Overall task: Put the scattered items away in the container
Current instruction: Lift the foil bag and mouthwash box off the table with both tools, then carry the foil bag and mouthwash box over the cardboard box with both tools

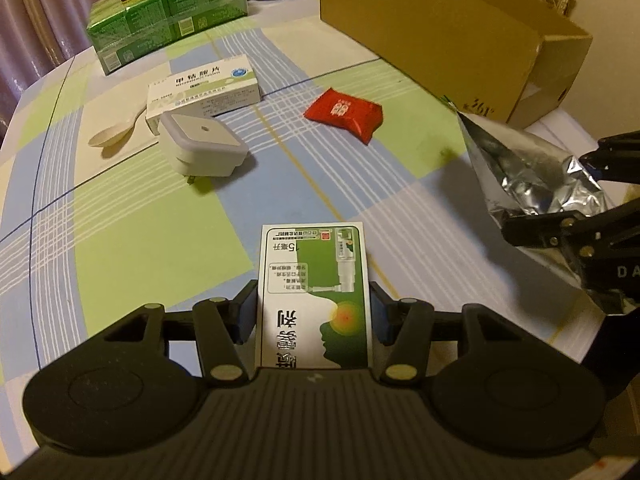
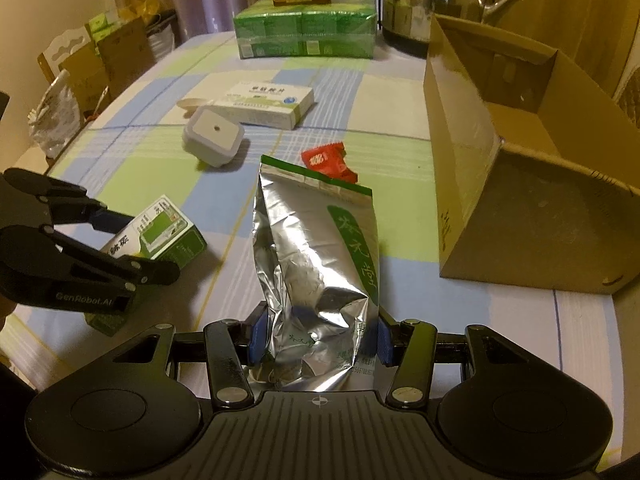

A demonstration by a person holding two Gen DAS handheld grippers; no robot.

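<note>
Near the tabletop's front edge, your left gripper (image 1: 314,312) clamps the green-white spray box (image 1: 316,292); your right gripper (image 2: 318,332) grips the foil tea pouch (image 2: 316,264), just beside the open cardboard box (image 2: 520,184). Mid-table lie red packet (image 1: 344,114), white plug (image 1: 200,144), pill box (image 1: 204,88), spoon (image 1: 112,134).

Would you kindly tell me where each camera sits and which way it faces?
Left wrist: on the left gripper, facing the cardboard box; jaws hold a green carton.
Right wrist: on the right gripper, facing the kettle; jaws hold a foil pouch.
Shared: night light, red packet; each shows the other gripper.
</note>
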